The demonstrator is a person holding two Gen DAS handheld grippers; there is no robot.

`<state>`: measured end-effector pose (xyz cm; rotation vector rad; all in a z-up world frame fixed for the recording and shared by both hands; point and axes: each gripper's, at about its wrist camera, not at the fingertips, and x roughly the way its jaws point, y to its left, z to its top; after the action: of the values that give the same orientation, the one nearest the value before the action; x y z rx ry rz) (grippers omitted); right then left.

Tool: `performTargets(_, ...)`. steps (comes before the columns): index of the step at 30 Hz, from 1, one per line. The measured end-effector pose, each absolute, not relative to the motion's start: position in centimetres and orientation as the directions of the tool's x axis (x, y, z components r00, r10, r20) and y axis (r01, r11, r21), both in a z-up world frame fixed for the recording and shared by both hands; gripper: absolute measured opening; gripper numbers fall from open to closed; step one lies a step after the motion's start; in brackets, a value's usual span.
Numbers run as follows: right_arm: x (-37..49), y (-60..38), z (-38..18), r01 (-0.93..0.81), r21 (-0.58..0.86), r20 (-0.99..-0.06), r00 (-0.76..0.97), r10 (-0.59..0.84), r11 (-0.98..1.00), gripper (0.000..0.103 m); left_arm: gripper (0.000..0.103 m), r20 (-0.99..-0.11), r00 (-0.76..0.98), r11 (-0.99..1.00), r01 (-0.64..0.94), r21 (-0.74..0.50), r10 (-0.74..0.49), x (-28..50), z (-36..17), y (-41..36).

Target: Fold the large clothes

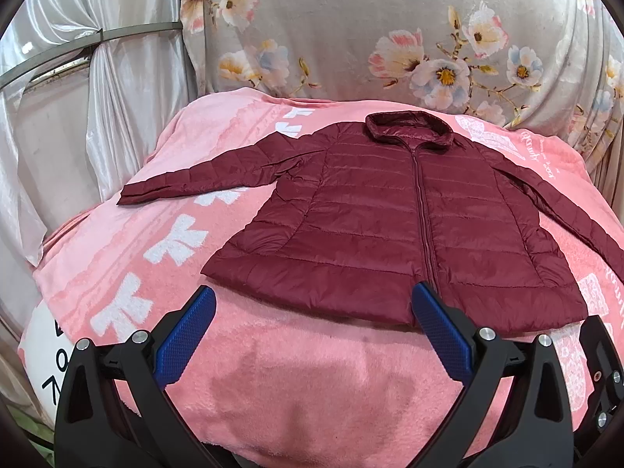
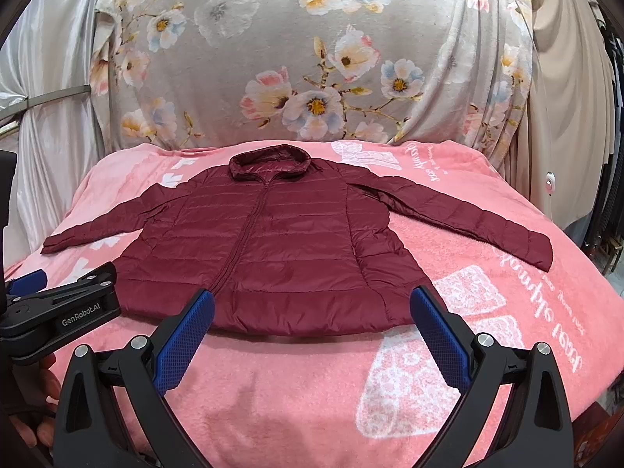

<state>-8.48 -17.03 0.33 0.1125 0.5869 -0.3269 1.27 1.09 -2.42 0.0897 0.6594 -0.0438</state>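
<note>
Both my grippers, left (image 1: 314, 304) and right (image 2: 312, 306), hover with blue fingers (image 2: 183, 341) spread wide, holding nothing, over the pink blanket's (image 2: 273, 390) near edge. Beyond them, a maroon puffer jacket (image 2: 273, 249) lies flat, zipped, sleeves outstretched, at the blanket's centre.

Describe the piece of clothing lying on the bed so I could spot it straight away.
Find the pink blanket with white patterns, spread in front of a grey flowered cloth. Flat in its middle lies a dark red quilted jacket, front up, zipped, hood at the far end and both sleeves spread outward. It is the only garment there, far darker than the blanket.
</note>
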Motion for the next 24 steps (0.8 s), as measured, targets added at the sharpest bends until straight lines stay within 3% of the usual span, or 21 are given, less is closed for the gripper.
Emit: performTargets(24,-8.40,-16.77,0.14,0.334,0.009,-0.562,0.781,-0.271,0.943,0.098,0.098,-0.614,0.789,0.995,0.070,0.071,-0.012,1.26,-2.57,1.15)
